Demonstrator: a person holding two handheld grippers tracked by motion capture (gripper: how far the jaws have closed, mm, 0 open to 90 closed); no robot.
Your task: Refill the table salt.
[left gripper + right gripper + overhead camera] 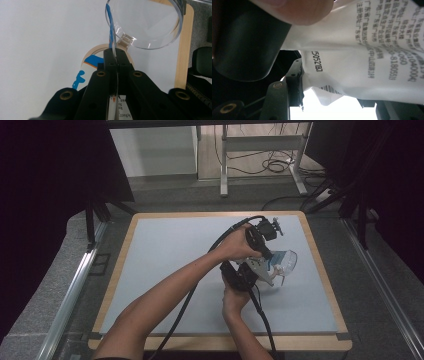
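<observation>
A white pouch (367, 50) with printed text and blue artwork (87, 72) is held between both grippers above the table's right half. My left gripper (116, 53) is shut on a thin blue-edged rim of the pouch, which runs up in front of a clear round bowl (150, 25). My right gripper (332, 87) has the pouch's crumpled lower part between its jaws, the left pad pressed against it. In the high view the left gripper (270, 252) reaches across over the right gripper (267, 272), beside the clear bowl (287, 260).
The pale blue mat (175, 270) covers a wood-rimmed table (320, 265). A fingertip (299, 10) and a dark rounded body (249, 42) are close to the right gripper's camera. Desk legs and cables (270, 165) are on the floor beyond the table.
</observation>
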